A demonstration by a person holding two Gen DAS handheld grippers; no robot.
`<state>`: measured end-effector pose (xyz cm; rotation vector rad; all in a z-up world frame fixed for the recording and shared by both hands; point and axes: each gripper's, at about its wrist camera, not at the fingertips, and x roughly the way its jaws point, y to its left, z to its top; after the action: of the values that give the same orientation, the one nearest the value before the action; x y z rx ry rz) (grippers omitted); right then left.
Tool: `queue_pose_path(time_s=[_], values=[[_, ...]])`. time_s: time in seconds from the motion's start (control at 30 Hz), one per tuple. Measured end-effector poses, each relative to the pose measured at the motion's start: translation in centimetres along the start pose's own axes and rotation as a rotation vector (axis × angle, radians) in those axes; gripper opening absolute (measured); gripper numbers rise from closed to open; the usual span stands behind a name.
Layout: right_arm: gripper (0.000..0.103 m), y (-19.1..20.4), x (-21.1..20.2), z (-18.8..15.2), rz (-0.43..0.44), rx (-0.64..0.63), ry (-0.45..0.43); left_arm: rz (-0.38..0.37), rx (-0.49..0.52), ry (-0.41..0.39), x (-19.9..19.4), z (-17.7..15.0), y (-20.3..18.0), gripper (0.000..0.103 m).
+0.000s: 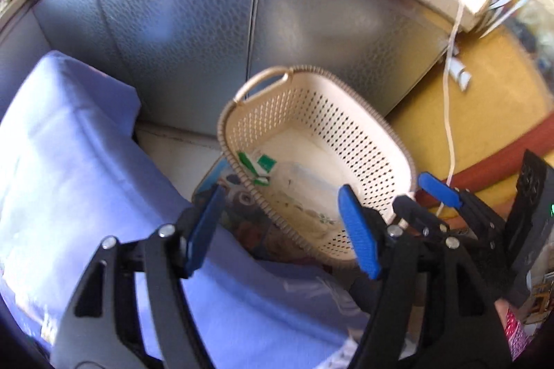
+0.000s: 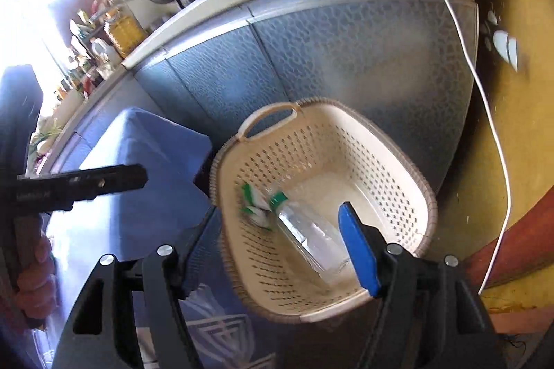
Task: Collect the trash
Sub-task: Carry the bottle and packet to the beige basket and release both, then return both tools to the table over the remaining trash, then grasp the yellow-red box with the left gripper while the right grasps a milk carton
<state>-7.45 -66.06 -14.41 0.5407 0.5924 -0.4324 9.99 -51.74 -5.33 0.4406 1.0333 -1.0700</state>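
A cream perforated basket [image 1: 367,140] [image 2: 387,175] stands on the floor beside a grey cabinet. Inside lie a clear plastic bottle with a green cap [image 1: 294,175] [image 2: 308,230] and a green-and-white wrapper [image 1: 258,166] [image 2: 254,203]. My left gripper [image 1: 280,220] is open and empty, hovering over the basket's near rim. My right gripper [image 2: 277,241] is open and empty above the basket; its fingers [image 1: 439,189] also show at the right of the left wrist view.
A blue cloth-covered surface [image 1: 69,168] [image 2: 138,182] lies left of the basket. The grey cabinet [image 1: 207,40] [image 2: 346,50] stands behind it. A white cable [image 1: 450,113] [image 2: 484,99] hangs over yellow floor at the right. A printed mat [image 1: 242,216] lies under the basket.
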Motion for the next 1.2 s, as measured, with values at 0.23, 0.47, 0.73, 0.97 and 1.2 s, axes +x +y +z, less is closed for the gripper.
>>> queue_pose_path(time_s=[0.23,0.47,0.73,0.97,1.2], values=[[0.067,7.9,-4.3,-0.4,0.189,-0.124,-0.062,0.097,0.029,-0.242,-12.4,-10.3,2.2,0.066],[0.060,19.5,-4.8,-4.2,0.410,-0.328,0.043,0.281,-0.125,-0.295,-20.8,-23.4,9.3,0.066],[0.059,33.3,-5.3,-11.9,0.559,-0.634,0.201,0.563,-0.383,-0.296,-28.1,-36.4,17.9,0.066],[0.060,41.1,-5.5,-17.5,0.534,-0.888,0.237,0.729,-0.548,-0.267,-30.3,-44.1,23.8,0.084],[0.061,44.6,-3.8,-20.8,0.367,-1.126,0.149,0.712,-0.511,-0.223,-28.6,-45.0,26.4,0.087]])
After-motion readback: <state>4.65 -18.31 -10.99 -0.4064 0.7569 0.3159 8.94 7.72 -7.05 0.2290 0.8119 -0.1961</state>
